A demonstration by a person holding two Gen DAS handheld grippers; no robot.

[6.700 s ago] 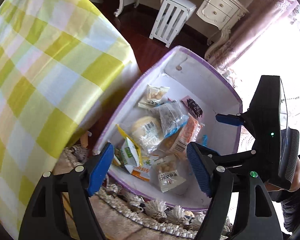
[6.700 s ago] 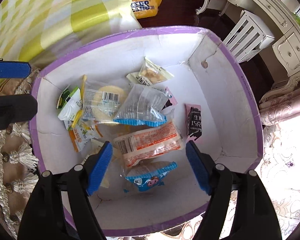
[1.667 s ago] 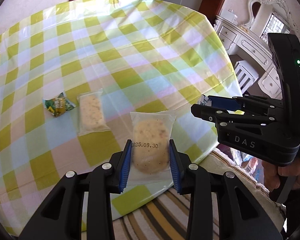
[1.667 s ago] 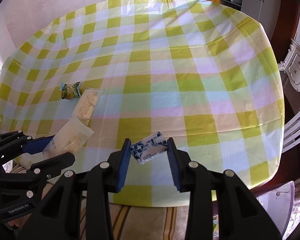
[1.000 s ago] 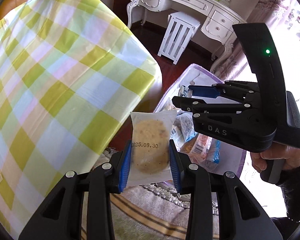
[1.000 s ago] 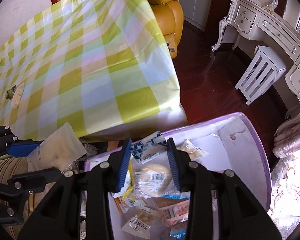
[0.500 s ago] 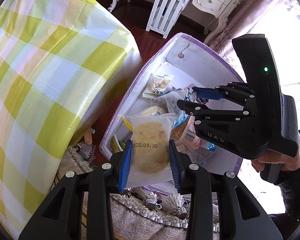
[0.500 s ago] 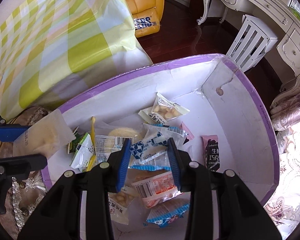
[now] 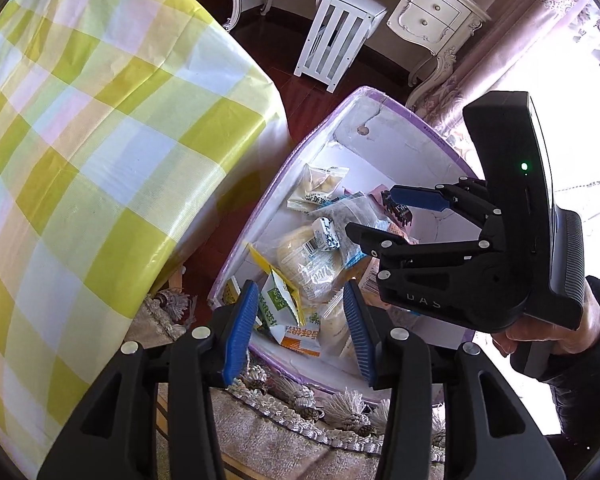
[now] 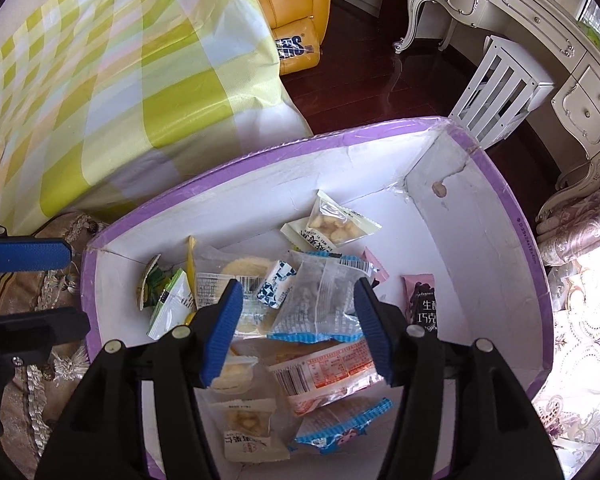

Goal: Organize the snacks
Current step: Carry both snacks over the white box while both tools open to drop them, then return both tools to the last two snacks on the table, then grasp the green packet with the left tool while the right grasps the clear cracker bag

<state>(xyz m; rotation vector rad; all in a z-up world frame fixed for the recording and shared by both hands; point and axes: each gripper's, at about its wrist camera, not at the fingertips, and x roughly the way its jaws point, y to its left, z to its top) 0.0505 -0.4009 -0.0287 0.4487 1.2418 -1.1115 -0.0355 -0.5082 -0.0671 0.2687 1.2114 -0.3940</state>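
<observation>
A white box with a purple rim (image 10: 340, 136) (image 9: 400, 108) sits on the floor beside the table and holds several snack packets. My right gripper (image 10: 300, 332) is open and empty above the box. The small blue-and-white packet (image 10: 274, 284) (image 9: 327, 233) lies on the pile between its fingers. My left gripper (image 9: 302, 330) is open and empty over the box's near edge. The round cracker packet (image 9: 334, 326) lies in the box by the left gripper's right finger (image 9: 358, 332), partly hidden.
The table with the yellow-green checked cloth (image 9: 80, 140) (image 10: 120, 60) stands left of the box. A white stool (image 10: 500, 80), a cream dresser (image 9: 420, 4), a yellow armchair (image 10: 292, 8) and a fringed rug (image 9: 300, 420) surround the box.
Both grippers have opened over the box. The cracker packet has dropped from the left gripper and the blue-and-white packet from the right gripper into the box.
</observation>
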